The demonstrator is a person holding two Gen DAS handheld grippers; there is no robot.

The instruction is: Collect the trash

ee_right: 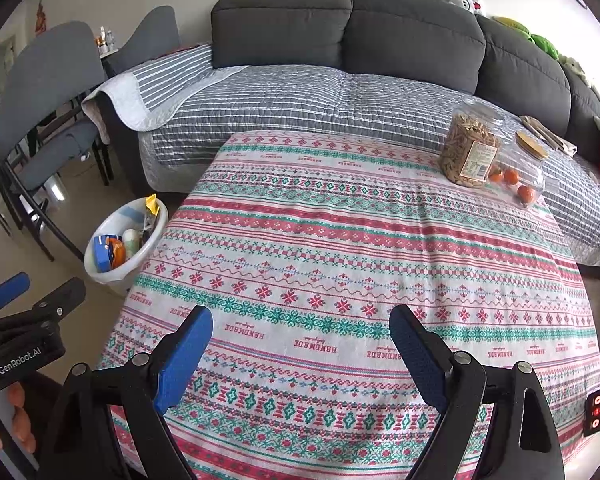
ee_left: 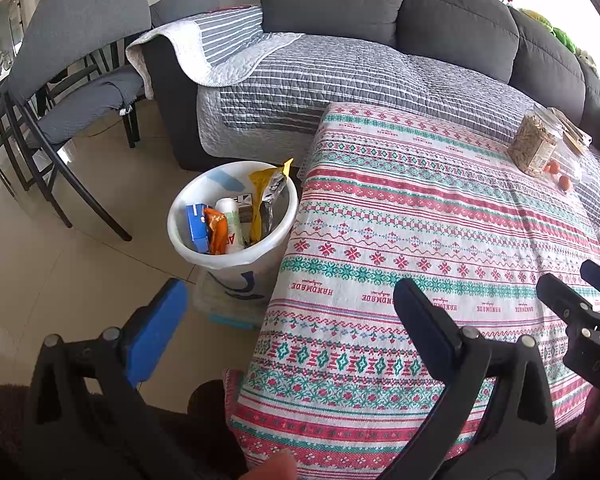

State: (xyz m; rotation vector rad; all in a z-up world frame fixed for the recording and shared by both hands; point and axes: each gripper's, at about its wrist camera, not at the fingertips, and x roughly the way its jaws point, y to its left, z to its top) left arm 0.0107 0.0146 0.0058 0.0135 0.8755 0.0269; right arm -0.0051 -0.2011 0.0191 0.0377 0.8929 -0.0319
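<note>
A white bin [ee_left: 236,258] stands on the floor at the table's left edge; it also shows in the right wrist view [ee_right: 112,270]. It holds trash: a yellow wrapper [ee_left: 266,182], a blue box [ee_left: 196,228], an orange packet [ee_left: 216,234] and a white tube [ee_left: 232,224]. My left gripper [ee_left: 290,300] is open and empty, straddling the table's left edge near the bin. My right gripper [ee_right: 300,322] is open and empty above the patterned tablecloth [ee_right: 360,260]. The right gripper also shows at the right of the left wrist view [ee_left: 576,284].
A jar of seeds [ee_right: 470,150] and a clear jar holding small orange fruits [ee_right: 520,176] stand at the table's far right. A grey sofa with a striped quilt [ee_right: 300,96] lies behind. Grey chairs [ee_left: 80,80] stand at left on the tiled floor.
</note>
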